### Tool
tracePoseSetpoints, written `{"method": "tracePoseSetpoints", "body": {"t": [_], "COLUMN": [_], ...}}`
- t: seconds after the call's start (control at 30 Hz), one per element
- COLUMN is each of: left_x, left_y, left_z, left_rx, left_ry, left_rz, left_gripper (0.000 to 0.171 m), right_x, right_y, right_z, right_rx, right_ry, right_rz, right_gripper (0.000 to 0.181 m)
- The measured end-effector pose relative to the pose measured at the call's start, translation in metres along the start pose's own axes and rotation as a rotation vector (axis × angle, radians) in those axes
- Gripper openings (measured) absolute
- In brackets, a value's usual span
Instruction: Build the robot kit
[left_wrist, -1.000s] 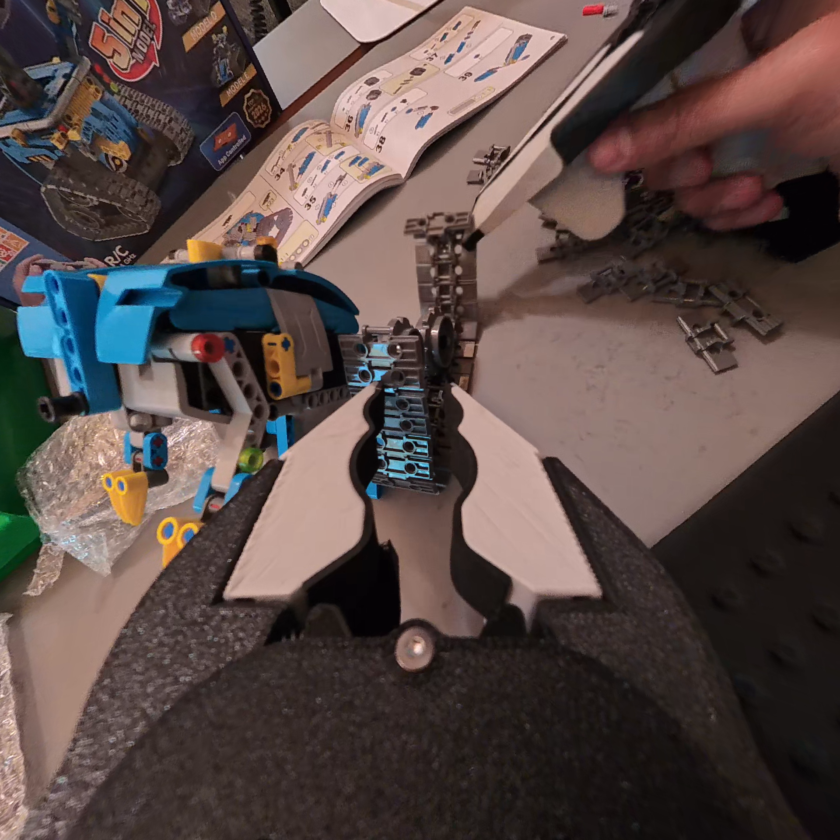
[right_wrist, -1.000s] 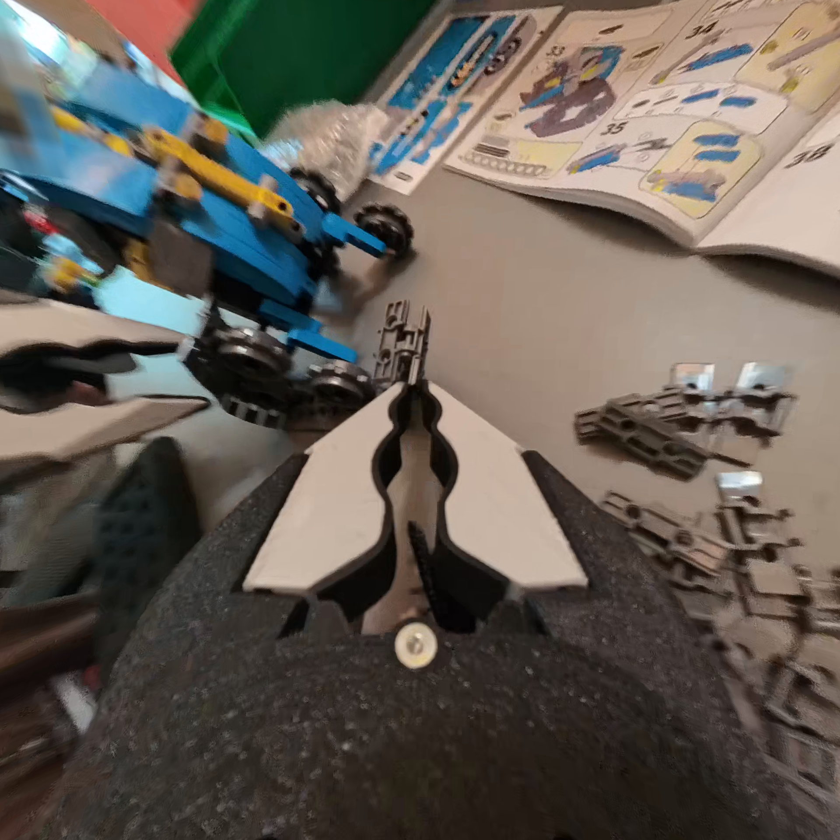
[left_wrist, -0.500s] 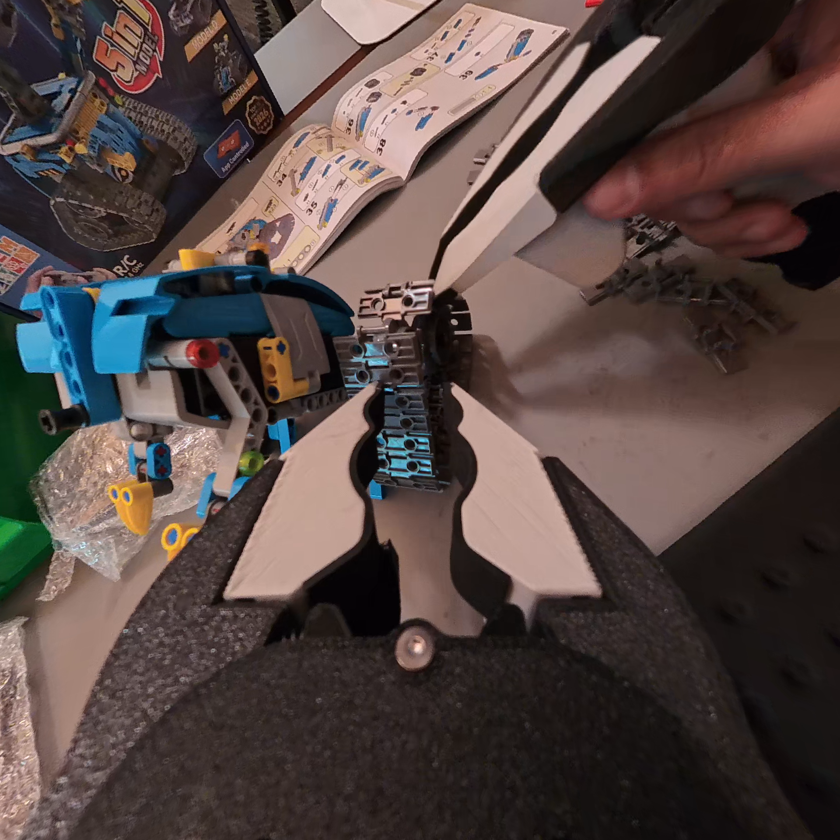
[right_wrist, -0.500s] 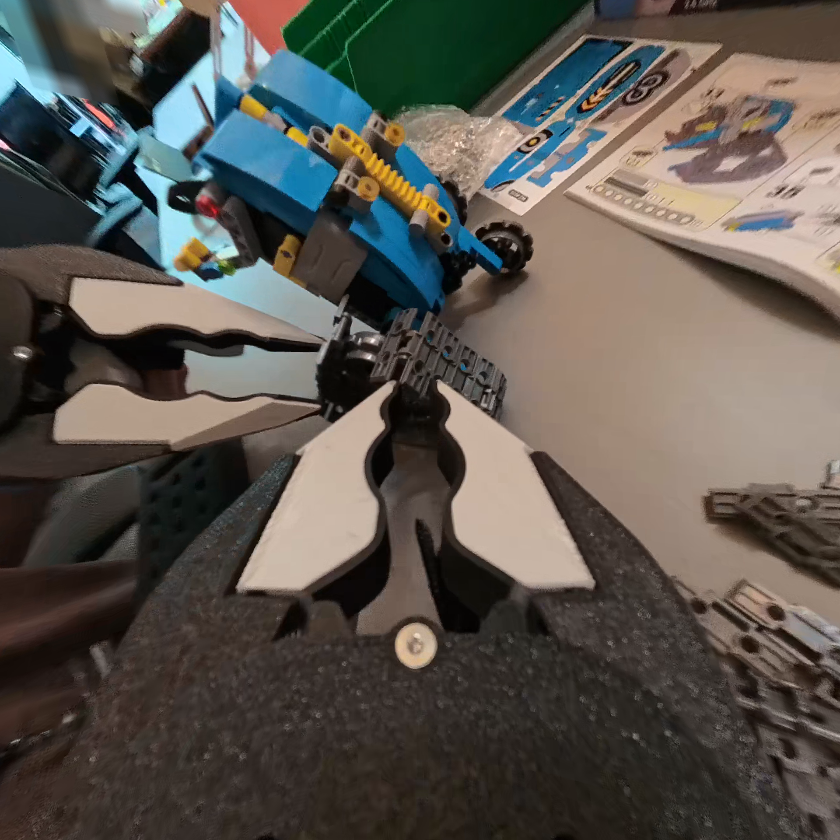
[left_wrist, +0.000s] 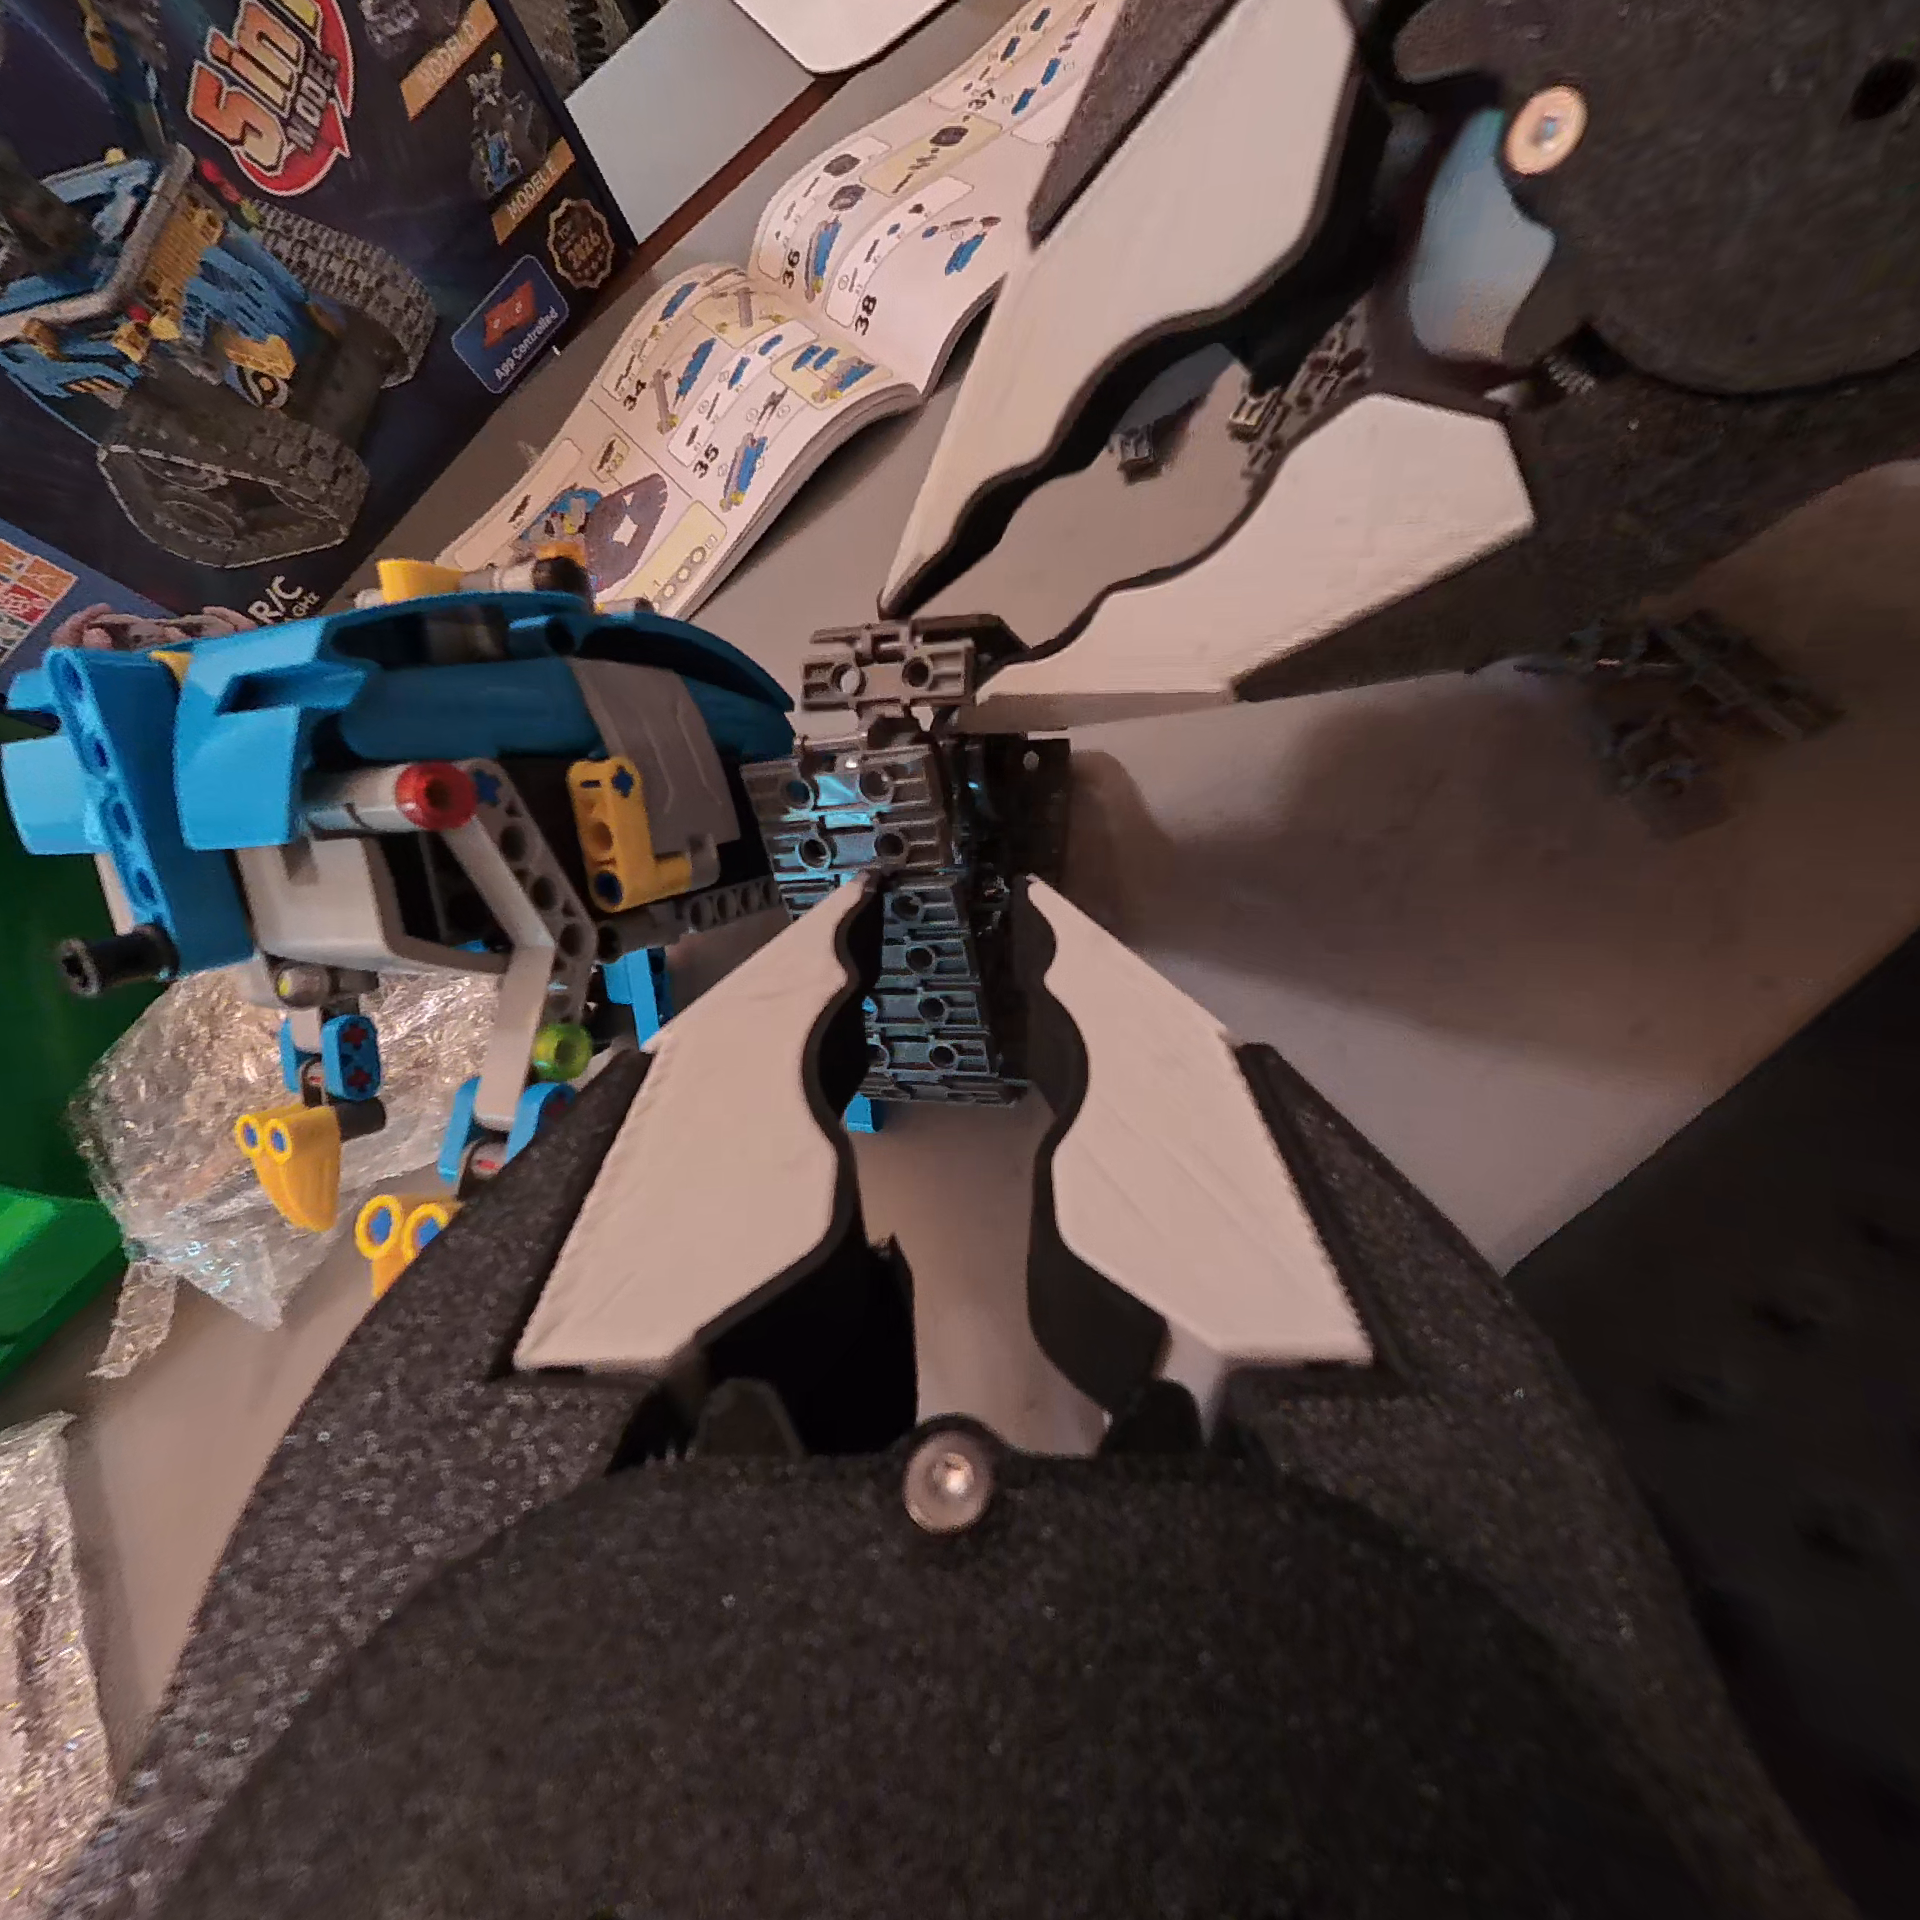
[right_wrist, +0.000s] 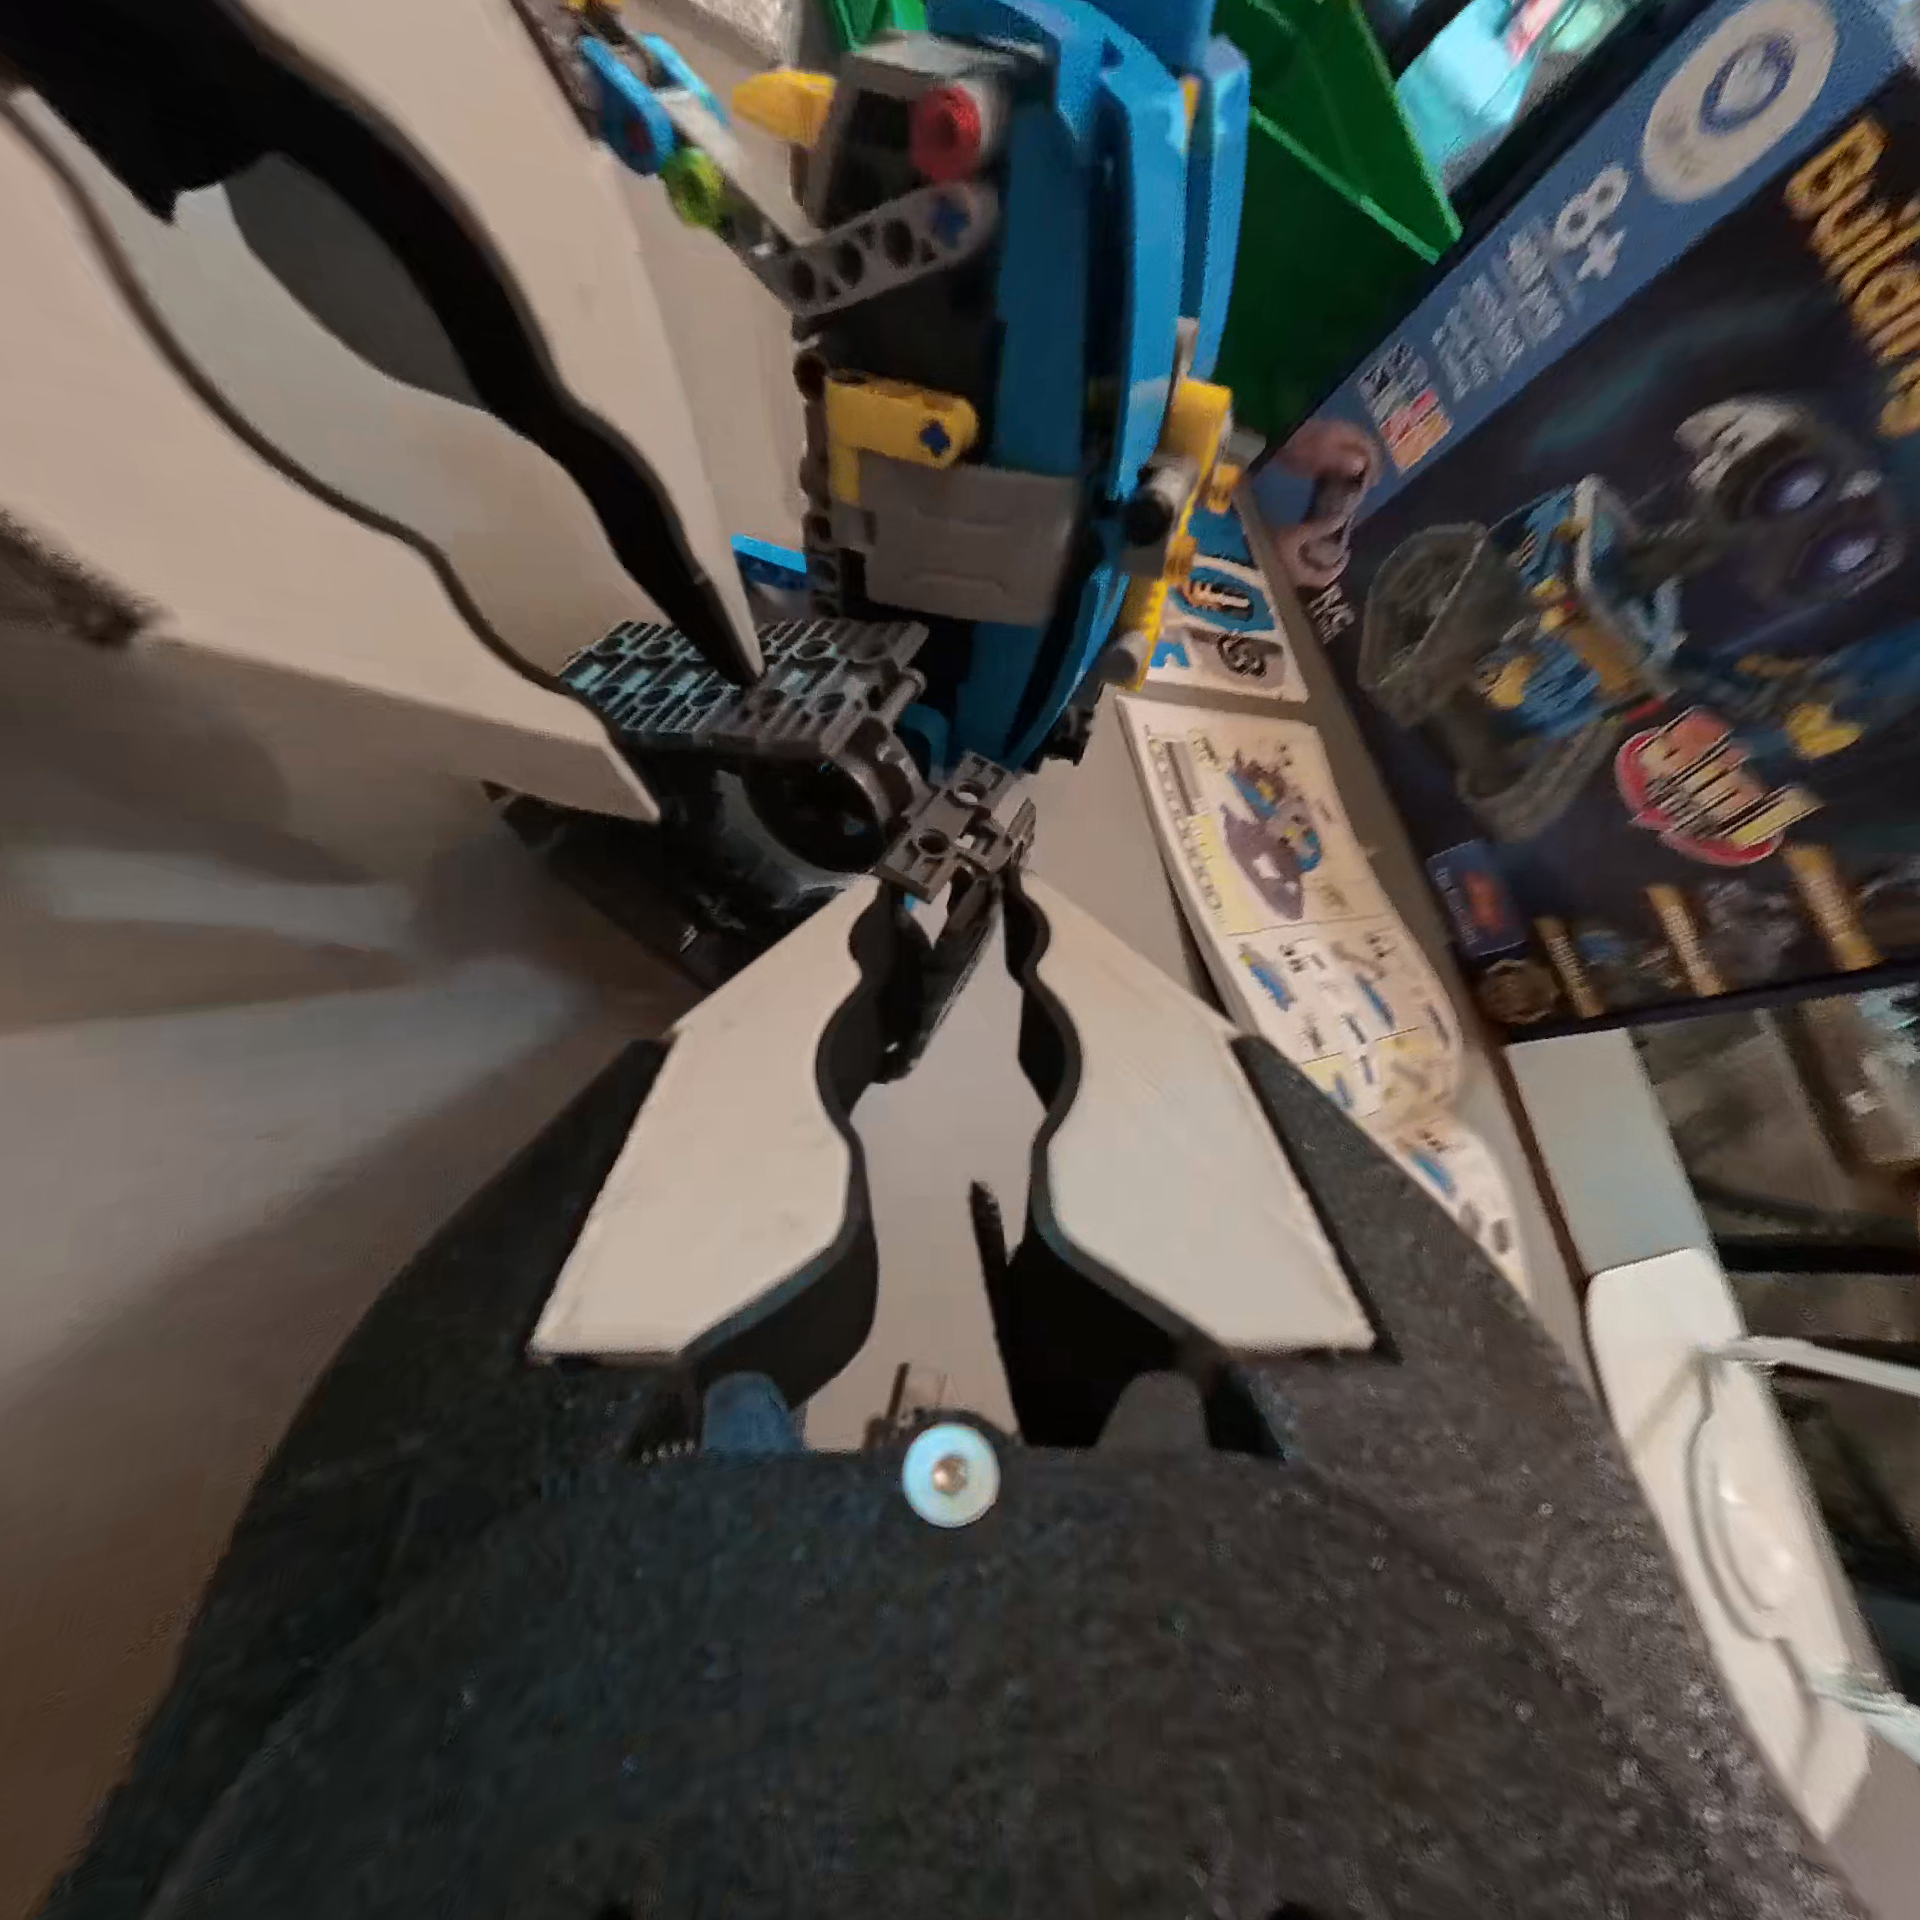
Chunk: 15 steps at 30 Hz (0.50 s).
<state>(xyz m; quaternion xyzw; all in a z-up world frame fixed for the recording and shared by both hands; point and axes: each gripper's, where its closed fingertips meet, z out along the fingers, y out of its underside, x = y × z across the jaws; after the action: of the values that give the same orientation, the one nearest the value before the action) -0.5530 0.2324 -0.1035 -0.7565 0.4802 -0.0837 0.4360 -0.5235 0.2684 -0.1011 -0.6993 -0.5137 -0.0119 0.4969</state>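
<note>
In the left wrist view, the left hand-held gripper (left_wrist: 951, 894) is clamped on the grey tread band (left_wrist: 935, 997) wrapped round the blue brick vehicle (left_wrist: 416, 790) on the counter (left_wrist: 1351, 935), beside the open instruction booklet (left_wrist: 748, 384). In the blurred right wrist view, the right hand-held gripper (right_wrist: 951, 894) seems closed on the band's loose end link (right_wrist: 951, 842), with a dark printed box (right_wrist: 1610, 571) just beyond.

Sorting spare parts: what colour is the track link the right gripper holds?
Dark grey; the link in the right gripper shows best in the right wrist view.
</note>
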Motion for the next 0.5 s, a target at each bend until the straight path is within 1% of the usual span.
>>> {"method": "tracePoseSetpoints", "body": {"t": [0.1, 0.17, 0.2, 0.3, 0.43, 0.5], "left_x": [0.0001, 0.0001, -0.0006, -0.0038, -0.0047, -0.0045], "left_y": [0.0003, -0.0007, -0.0010, -0.0020, -0.0023, -0.0021], "left_z": [0.0000, 0.0006, 0.0010, 0.0018, 0.0022, 0.0023], "left_rx": [0.001, 0.005, 0.004, 0.001, -0.001, 0.004], "left_ry": [0.001, -0.001, -0.006, -0.029, -0.043, -0.044], "left_rz": [0.002, 0.007, 0.011, 0.028, 0.044, 0.039], "left_gripper": [0.024, 0.023, 0.022, 0.016, 0.016, 0.015], "right_x": [-0.0005, 0.0007, 0.0014, 0.0030, 0.0020, -0.0005], "right_y": [-0.0021, -0.0036, -0.0032, -0.0021, -0.0035, -0.0037], "right_z": [-0.0035, -0.0058, -0.0061, -0.0061, -0.0076, -0.0069], "right_rx": [0.024, 0.036, 0.033, 0.037, 0.066, 0.066], "right_ry": [0.025, 0.035, 0.030, -0.016, -0.119, -0.151], "right_rz": [-0.071, -0.102, -0.087, 0.044, 0.287, 0.343], "right_gripper": [0.018, 0.006, 0.006, 0.006, 0.007, 0.007]}}
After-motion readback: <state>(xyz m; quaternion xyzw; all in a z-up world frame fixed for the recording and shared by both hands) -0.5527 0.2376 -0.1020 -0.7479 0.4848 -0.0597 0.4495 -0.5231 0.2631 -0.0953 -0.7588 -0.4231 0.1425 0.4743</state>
